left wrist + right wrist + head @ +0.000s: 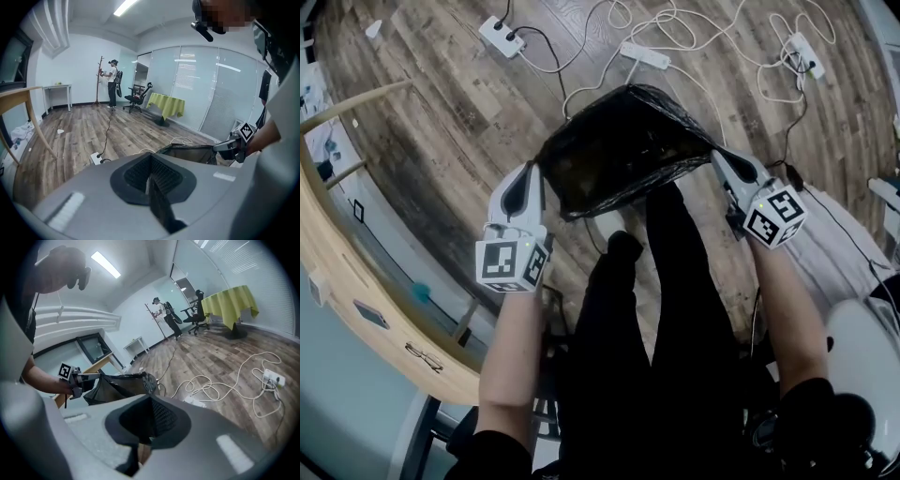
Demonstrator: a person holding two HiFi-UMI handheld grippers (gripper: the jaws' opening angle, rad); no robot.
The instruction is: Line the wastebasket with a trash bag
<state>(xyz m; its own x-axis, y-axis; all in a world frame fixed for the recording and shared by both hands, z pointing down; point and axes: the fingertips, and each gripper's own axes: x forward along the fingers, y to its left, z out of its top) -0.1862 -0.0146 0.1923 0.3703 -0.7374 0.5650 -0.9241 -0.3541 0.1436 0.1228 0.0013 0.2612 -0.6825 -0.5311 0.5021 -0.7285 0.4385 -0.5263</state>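
Note:
A black trash bag (623,150) hangs stretched open between my two grippers above the wooden floor, its mouth facing up. My left gripper (538,171) is shut on the bag's left rim, and my right gripper (718,157) is shut on its right rim. In the left gripper view a thin dark strip of the trash bag (187,152) runs from my closed left gripper (151,180) across to the right gripper (233,146). The right gripper view shows the trash bag (117,383) spanning from my right gripper (151,423) to the left gripper (77,380). I cannot make out a wastebasket.
White power strips (502,36) and looping cables (694,37) lie on the floor beyond the bag. A curved wooden table edge (356,281) runs along the left. The person's black-trousered legs (675,281) stand under the bag. Far off are a yellow-draped table (168,105) and a person (112,84).

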